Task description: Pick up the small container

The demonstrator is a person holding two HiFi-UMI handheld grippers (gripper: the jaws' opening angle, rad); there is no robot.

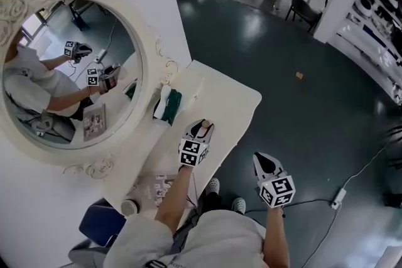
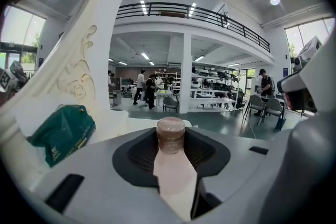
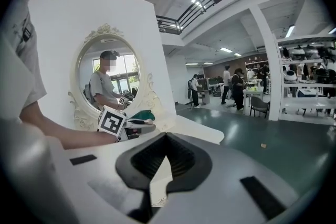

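Far left, an ornate mirror [image 1: 149, 81] stands behind a white table [image 1: 226, 103], and a green packet [image 1: 169, 107] lies on the table near its frame. Just right of the packet, above the table's middle, the left gripper [image 1: 202, 127] pinches the small container [image 2: 170, 134]. It is a pale little bottle with a ribbed brownish cap, seated in the hollow of the dark pads, cap pointing away from the hand. Whether its base is off the surface cannot be made out. Assessment: the item is likely light and rigid, with a smooth body that may slide. The grip appears to be on the body below the cap, which is the sounder place, and moderate pressure should suffice. Further right, beyond the table edge, the right gripper [image 1: 266, 162] has its jaws pressed together on nothing.
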